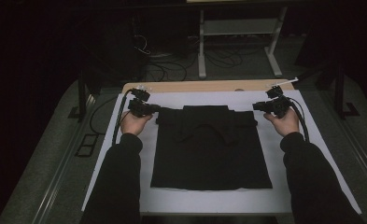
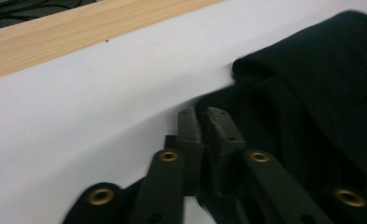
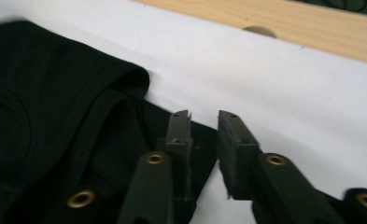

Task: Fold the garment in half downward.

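bench: white sheet (image 1: pixel 139 186) over wood bench (image 1: pixel 195 87)
garment: black folded cloth garment (image 1: pixel 211 154), flat
my left hand-held gripper (image 2: pixel 203 114): barely parted at garment's edge
my right hand-held gripper (image 3: pixel 204 116): parted, nothing gripped

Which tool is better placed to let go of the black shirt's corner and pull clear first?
Right tool: its jaws show a clear gap beside the black shirt edge. The left tool jaws are barely parted.
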